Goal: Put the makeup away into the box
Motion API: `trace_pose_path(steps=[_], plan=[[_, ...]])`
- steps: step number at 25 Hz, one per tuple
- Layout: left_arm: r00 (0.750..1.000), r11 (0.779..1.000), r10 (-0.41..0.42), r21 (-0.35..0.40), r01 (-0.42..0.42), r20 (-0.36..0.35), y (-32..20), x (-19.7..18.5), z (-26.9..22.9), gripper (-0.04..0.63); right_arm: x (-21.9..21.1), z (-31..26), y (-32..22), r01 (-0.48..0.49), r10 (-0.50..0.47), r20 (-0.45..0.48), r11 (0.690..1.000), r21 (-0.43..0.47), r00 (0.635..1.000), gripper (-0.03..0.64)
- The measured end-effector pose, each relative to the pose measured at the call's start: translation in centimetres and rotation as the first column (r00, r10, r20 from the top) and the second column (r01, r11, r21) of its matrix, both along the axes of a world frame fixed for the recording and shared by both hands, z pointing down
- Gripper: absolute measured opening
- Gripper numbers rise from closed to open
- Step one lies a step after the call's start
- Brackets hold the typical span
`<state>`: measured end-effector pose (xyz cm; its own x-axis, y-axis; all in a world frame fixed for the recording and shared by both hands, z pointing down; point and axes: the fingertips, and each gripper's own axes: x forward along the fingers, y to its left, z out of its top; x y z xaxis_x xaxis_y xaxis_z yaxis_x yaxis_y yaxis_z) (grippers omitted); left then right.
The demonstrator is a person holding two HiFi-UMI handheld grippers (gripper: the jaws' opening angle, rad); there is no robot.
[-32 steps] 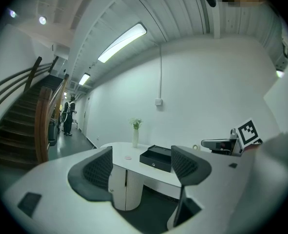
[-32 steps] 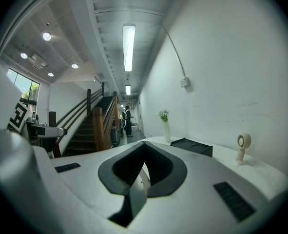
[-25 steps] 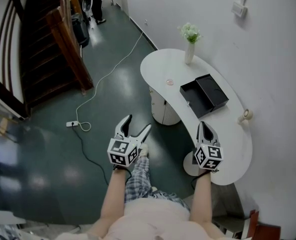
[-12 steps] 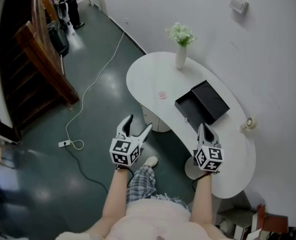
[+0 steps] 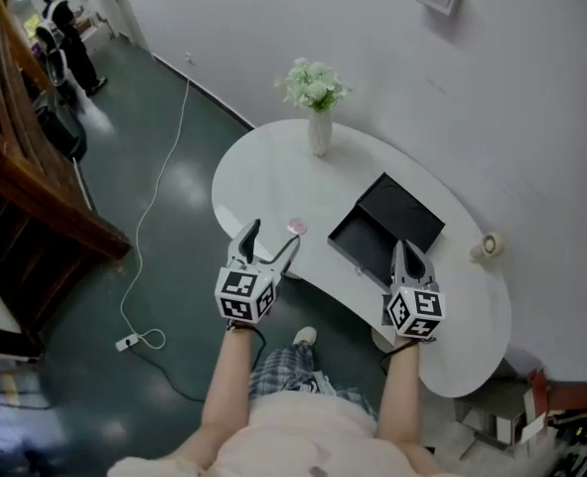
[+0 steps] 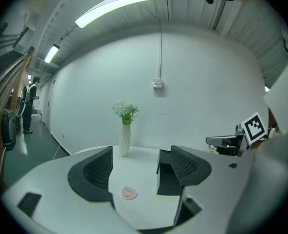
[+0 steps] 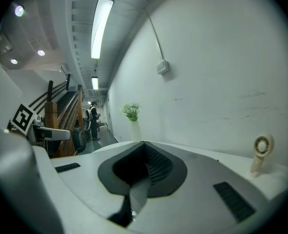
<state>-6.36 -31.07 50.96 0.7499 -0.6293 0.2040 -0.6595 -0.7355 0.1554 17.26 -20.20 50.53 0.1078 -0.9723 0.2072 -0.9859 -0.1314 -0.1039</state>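
A small round pink makeup compact (image 5: pixel 296 226) (image 6: pixel 129 193) lies on the white curved table (image 5: pixel 273 182), near its front edge. To its right stands an open black box (image 5: pixel 372 238) (image 6: pixel 167 177), lid folded back. My left gripper (image 5: pixel 267 242) (image 6: pixel 140 172) is open and empty, hanging at the table's front edge just short of the compact. My right gripper (image 5: pixel 409 258) (image 7: pixel 144 162) is shut with nothing in it, hovering over the near corner of the box.
A white vase of flowers (image 5: pixel 318 127) (image 6: pixel 124 139) stands at the table's back. A small round white fan-like object (image 5: pixel 486 248) (image 7: pixel 260 152) sits at the right by the wall. A cable and power strip (image 5: pixel 129 341) lie on the dark floor at left, beside wooden stairs (image 5: pixel 35 197).
The view has swung and closed in on the table: both grippers now reach its front edge, the left near the compact, the right over the box. Jaw states are unchanged.
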Motion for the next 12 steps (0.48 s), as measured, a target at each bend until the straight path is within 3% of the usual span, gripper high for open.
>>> trace_pose_path(steps=[5, 12], plan=[[0.995, 0.995, 0.103, 0.002, -0.103, 0.006, -3.8, 3.9, 0.2, 0.360, 2.4, -0.1, -0.9, -0.102, 0.102, 0.001, 0.995, 0.000, 0.995, 0.017], [0.981, 0.981, 0.192, -0.017, -0.192, 0.009, -5.1, 7.7, 0.7, 0.360, 5.0, -0.2, 0.7, -0.211, 0.211, 0.040, 0.978, 0.003, 0.977, 0.015]])
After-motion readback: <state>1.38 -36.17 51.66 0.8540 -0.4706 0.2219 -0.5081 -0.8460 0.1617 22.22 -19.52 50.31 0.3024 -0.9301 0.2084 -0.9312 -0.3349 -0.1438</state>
